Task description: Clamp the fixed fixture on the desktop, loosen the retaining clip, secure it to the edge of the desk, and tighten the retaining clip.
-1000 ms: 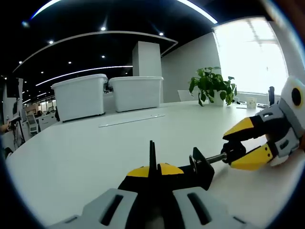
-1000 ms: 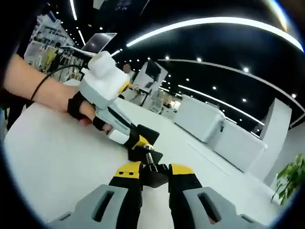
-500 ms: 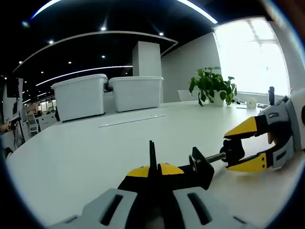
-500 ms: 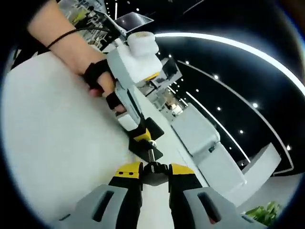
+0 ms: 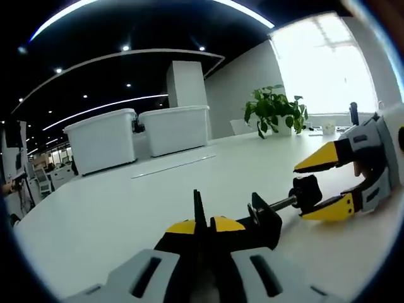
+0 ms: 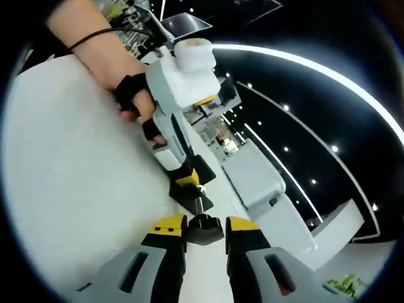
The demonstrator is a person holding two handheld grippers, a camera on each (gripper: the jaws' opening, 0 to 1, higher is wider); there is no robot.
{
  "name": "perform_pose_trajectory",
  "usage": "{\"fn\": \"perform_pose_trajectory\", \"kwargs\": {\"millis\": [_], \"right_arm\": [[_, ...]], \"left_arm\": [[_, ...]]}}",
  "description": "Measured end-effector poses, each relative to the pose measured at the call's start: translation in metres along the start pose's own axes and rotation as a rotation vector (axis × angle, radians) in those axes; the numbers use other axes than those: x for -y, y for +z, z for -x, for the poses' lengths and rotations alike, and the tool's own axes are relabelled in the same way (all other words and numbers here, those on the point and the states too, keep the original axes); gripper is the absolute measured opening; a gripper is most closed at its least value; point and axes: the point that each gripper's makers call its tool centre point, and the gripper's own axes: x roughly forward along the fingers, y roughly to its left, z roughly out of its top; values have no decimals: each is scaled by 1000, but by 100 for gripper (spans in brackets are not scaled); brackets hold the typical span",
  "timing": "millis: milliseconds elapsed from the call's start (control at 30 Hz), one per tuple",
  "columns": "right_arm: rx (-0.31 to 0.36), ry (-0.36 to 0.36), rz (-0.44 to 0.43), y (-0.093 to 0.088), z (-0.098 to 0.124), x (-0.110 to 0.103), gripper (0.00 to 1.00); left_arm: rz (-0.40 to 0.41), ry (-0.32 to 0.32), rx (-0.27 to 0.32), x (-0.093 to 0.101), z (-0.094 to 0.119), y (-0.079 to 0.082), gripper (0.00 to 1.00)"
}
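A black clamp fixture (image 5: 264,221) lies on the white desk (image 5: 95,208). My left gripper (image 5: 202,224) is shut on its frame, yellow tips pressed together. From the frame a threaded screw (image 5: 284,202) runs right to a black knob (image 5: 307,189). My right gripper (image 5: 299,192) comes in from the right, its yellow jaws spread above and below the knob with a gap showing. In the right gripper view the knob (image 6: 203,228) sits between my right gripper (image 6: 205,222) tips, and the left gripper (image 6: 188,183) holds the clamp fixture (image 6: 192,197) beyond it.
Two white lidded bins (image 5: 101,132) (image 5: 173,126) stand at the desk's far side, with a potted plant (image 5: 271,110) near a bright window. A person's hand (image 6: 129,95) in a black fingerless glove holds the left gripper. Bare desk (image 6: 76,189) spreads to the left.
The right gripper rolled about the screw axis with the knob, then its jaws eased apart from the knob. The left gripper kept its hold; its view shifted slightly.
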Motion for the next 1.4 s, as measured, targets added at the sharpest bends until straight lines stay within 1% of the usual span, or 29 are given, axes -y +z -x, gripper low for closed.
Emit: {"fn": "perform_pose_trajectory", "kwargs": {"millis": [200,367,467,533,767,833,967,1100,1200,1267,1400], "right_arm": [[0,-7,-29,-2,2,2,26],[1,-12,-29,-1,4,2,26],[0,-13,-37,-1,5,2,26],[-2,-13,-39,-2,4,2,26],[0,-14,-38,-1,4,2,26],[0,-14,-40,-1,4,2,26],[2,-15,-41,-1,4,1,24],[0,-17,-44,-1,4,0,23],[-2,-19,-49,-1,4,0,23],[0,-22,-50,0,4,0,23],[2,-30,-42,1,5,0,22]], "left_arm": [[-8,6,3,-4,1,1,15],[-21,-1,5,-3,4,1,15],[-41,-8,6,-1,10,1,15],[-52,-8,16,-1,11,3,15],[-56,4,25,-3,14,4,16],[-66,9,42,-3,18,7,16],[-29,15,117,-8,23,22,16],[36,16,195,-13,31,37,17],[65,17,225,-16,35,42,18],[83,20,264,-18,38,49,18],[105,3,317,-18,45,58,18]]}}
